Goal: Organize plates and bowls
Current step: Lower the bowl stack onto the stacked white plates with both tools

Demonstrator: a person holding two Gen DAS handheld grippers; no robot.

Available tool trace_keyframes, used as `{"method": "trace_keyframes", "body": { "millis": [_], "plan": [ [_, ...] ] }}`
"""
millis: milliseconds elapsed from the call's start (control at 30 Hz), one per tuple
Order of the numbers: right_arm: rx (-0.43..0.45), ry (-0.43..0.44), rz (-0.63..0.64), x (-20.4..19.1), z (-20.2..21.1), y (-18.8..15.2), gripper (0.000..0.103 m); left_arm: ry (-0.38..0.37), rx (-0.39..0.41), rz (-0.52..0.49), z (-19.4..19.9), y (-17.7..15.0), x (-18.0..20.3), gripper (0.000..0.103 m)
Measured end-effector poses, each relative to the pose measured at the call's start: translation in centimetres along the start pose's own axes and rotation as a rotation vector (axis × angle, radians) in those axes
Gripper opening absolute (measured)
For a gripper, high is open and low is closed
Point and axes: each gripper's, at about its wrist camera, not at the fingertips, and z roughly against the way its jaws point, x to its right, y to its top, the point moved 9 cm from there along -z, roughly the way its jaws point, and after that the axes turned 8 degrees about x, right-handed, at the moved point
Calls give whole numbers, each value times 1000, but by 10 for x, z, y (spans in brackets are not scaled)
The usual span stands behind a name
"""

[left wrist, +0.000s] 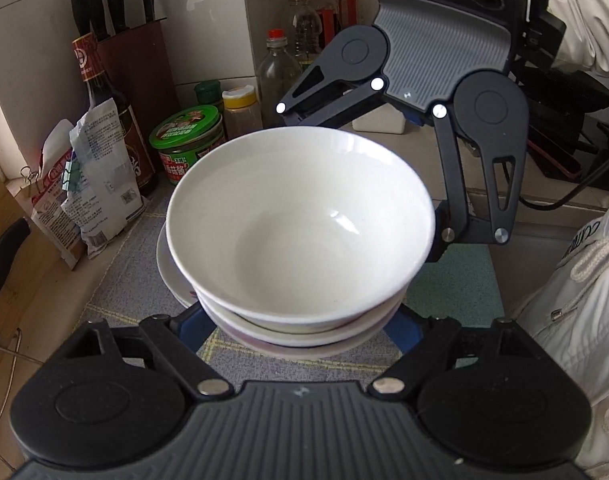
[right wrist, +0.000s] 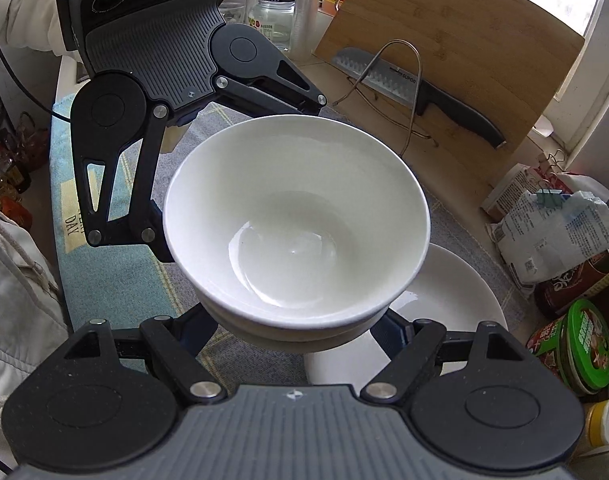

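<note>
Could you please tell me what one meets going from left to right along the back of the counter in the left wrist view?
Clipped food bags → dark sauce bottle → green-lidded jar → yellow-capped spice jar → red-capped clear bottle → right gripper on the far side of the bowl stack.

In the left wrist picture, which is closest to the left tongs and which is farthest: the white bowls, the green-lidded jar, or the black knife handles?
1. Stacked white ceramic bowls: right between the left tongs, in the middle.
2. Round green-lidded jar: behind the bowls, to the left.
3. Black knife handles in the dark red block: farthest, by the tiled wall, upper left.
</note>
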Motion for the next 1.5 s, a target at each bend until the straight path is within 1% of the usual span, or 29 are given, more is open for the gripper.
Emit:
{"method": "trace_keyframes", "body": {
  "millis": [300,533,733,1033,1500],
  "plan": [
    [-1,-33,1,36,11,-28,86,16,-17,-30,-37,16,-9,88],
    [-5,-44,1,61,10,-40,86,21,-26,-36,-60,19,-18,88],
    [-5,-39,-8,73,9,-49,86,20,-39,-34,-72,19,-29,88],
    [-10,-22,-15,84,4,-55,86,22,-53,-15,-81,16,-39,88],
    [-22,-10,-23,87,0,-57,86,12,-53,23,-85,14,-44,88]
  ]
}}
